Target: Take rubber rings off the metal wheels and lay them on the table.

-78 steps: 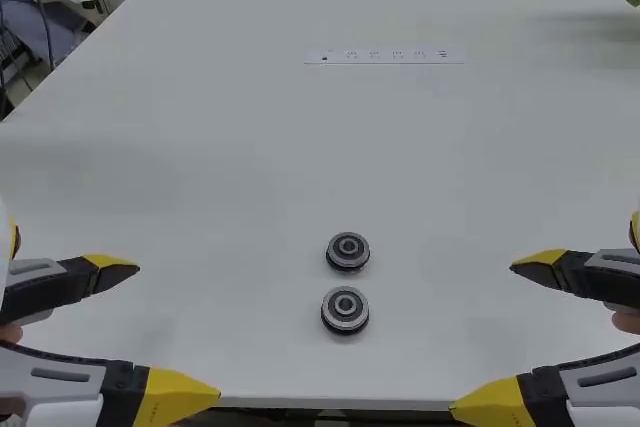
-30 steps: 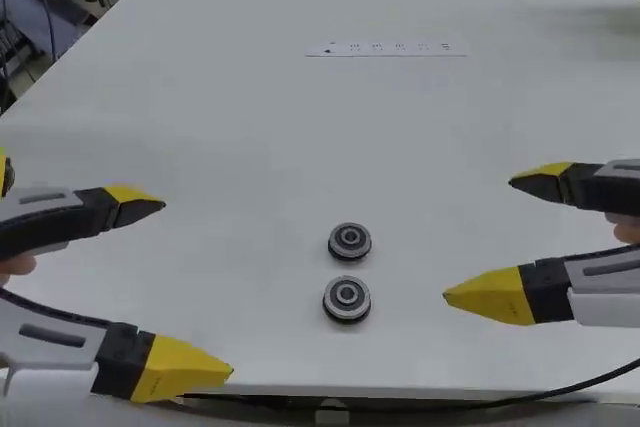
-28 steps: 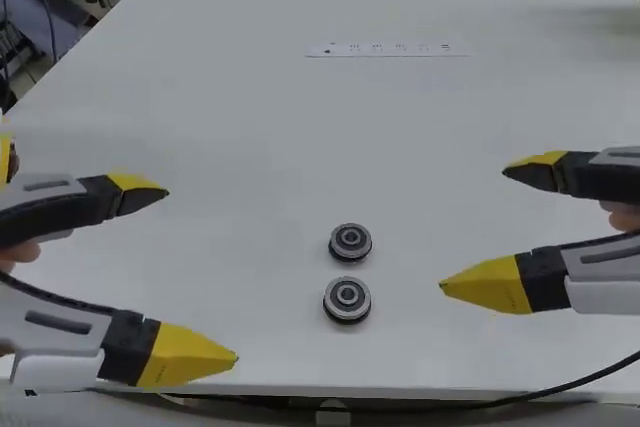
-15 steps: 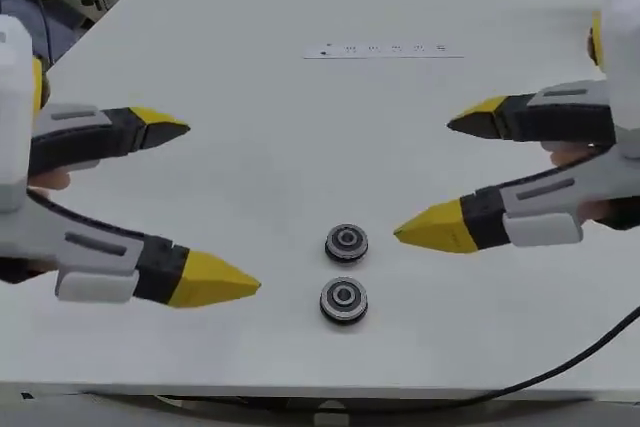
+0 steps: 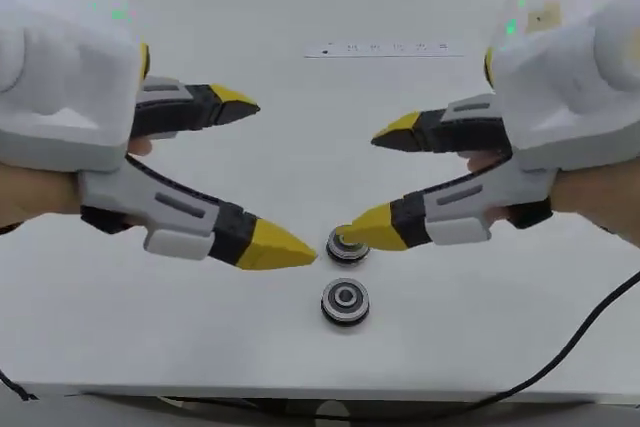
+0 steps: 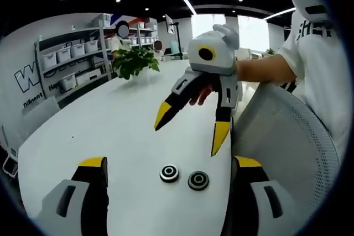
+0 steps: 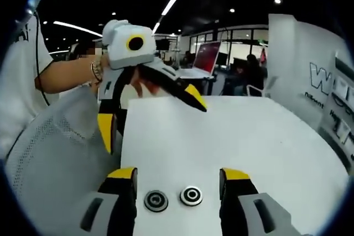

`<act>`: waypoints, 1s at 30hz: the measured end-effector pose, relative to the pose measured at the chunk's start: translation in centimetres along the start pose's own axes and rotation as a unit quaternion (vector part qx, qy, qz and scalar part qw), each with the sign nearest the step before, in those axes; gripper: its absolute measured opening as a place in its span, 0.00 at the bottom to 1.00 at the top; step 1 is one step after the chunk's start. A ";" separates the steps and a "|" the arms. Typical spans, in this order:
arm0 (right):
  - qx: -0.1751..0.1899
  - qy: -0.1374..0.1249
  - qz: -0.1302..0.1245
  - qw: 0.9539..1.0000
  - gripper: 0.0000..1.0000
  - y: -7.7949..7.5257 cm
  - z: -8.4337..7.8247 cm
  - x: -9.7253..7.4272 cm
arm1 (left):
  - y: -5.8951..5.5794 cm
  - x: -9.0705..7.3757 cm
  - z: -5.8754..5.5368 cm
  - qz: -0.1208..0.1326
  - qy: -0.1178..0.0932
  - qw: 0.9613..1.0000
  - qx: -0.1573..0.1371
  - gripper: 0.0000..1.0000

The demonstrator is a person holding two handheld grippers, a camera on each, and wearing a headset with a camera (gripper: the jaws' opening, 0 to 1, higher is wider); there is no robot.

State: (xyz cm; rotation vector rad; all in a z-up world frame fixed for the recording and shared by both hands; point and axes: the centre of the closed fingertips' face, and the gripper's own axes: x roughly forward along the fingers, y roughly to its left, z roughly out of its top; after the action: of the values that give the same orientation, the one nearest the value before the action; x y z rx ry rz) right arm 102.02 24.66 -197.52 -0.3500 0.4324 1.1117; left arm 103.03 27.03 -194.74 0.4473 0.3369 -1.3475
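Note:
Two metal wheels with dark rubber rings lie flat near the front edge of the white table (image 5: 300, 7). The far wheel (image 5: 350, 252) (image 6: 170, 173) (image 7: 191, 195) is partly covered by the lower jaw of my right gripper (image 5: 360, 188) (image 7: 180, 173), which is open and hovers just right of it. The near wheel (image 5: 345, 302) (image 6: 198, 180) (image 7: 156, 200) lies in full sight. My left gripper (image 5: 282, 179) (image 6: 168, 162) is open too, its lower jaw tip just left of the far wheel. Neither holds anything.
A flat strip with sockets (image 5: 385, 48) lies at mid-table farther back. A black cable (image 5: 600, 327) trails off the front right edge. A mesh chair back (image 6: 287, 136) (image 7: 55, 147) stands behind the person. A plant (image 6: 133, 59) sits at the table's far corner.
Both grippers have come in from the table's front corners toward the middle and now hang on either side of the far wheel. The wheels have not moved.

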 end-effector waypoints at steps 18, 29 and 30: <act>0.058 0.066 0.046 0.995 0.38 1.7 -7.4 2.4 | -2.5 4.9 -3.6 -0.037 -0.004 0.999 0.009 0.70; 0.042 0.091 0.070 0.992 0.29 3.4 -9.1 3.2 | -4.5 6.1 -5.4 -0.074 -0.003 0.997 -0.011 0.45; 0.039 0.092 0.070 0.993 0.28 3.4 -9.2 3.2 | -4.6 6.2 -5.7 -0.076 -0.001 0.997 -0.014 0.42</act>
State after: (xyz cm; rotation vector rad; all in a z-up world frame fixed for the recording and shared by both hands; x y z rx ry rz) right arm 98.67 24.14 -207.22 -0.3582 0.6707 1.1998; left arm 99.81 23.81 -203.16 0.4034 0.3929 -1.4896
